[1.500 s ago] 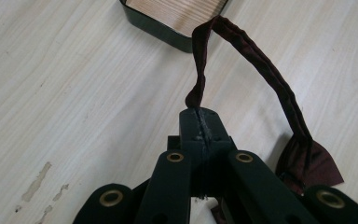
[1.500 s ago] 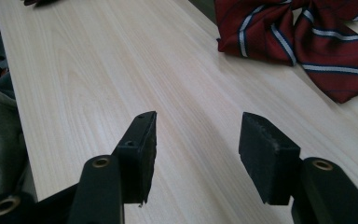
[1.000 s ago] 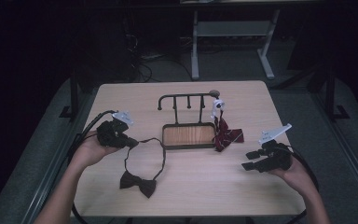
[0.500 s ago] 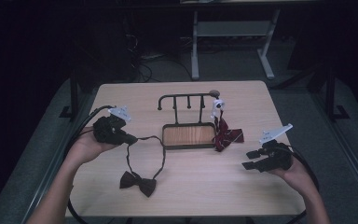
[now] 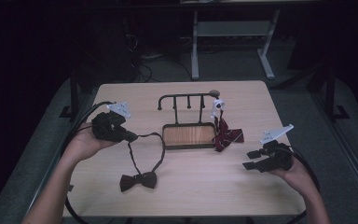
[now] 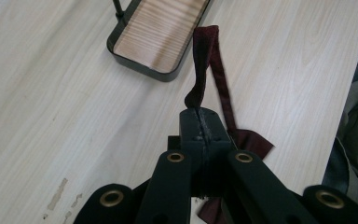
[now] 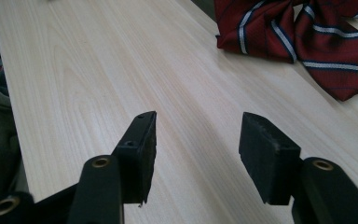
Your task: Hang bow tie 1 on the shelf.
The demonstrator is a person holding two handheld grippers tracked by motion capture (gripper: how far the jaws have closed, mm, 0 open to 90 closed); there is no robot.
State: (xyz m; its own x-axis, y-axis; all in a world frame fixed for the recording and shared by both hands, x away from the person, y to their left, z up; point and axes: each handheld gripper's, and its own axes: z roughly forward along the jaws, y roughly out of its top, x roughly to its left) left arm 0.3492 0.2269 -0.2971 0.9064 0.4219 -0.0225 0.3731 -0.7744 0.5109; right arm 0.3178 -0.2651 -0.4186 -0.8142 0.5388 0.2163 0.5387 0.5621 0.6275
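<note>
My left gripper is at the table's left, shut on the thin strap of a dark maroon bow tie. The bow itself lies on the table in front of the stand. In the left gripper view the strap loops up out of the closed left gripper, with the bow beneath. My right gripper hovers open at the right; its jaws have just been opening slightly, with nothing between them. A red striped bow tie lies ahead of the right gripper.
A black hook stand with a wooden tray base sits mid-table. The red striped tie hangs from its right end, by a white clip. Cables trail off both table sides. Bare wood lies along the front edge.
My left hand has risen a little and drawn back toward the left, lifting the strap while the bow stays on the table. The right hand has kept still.
</note>
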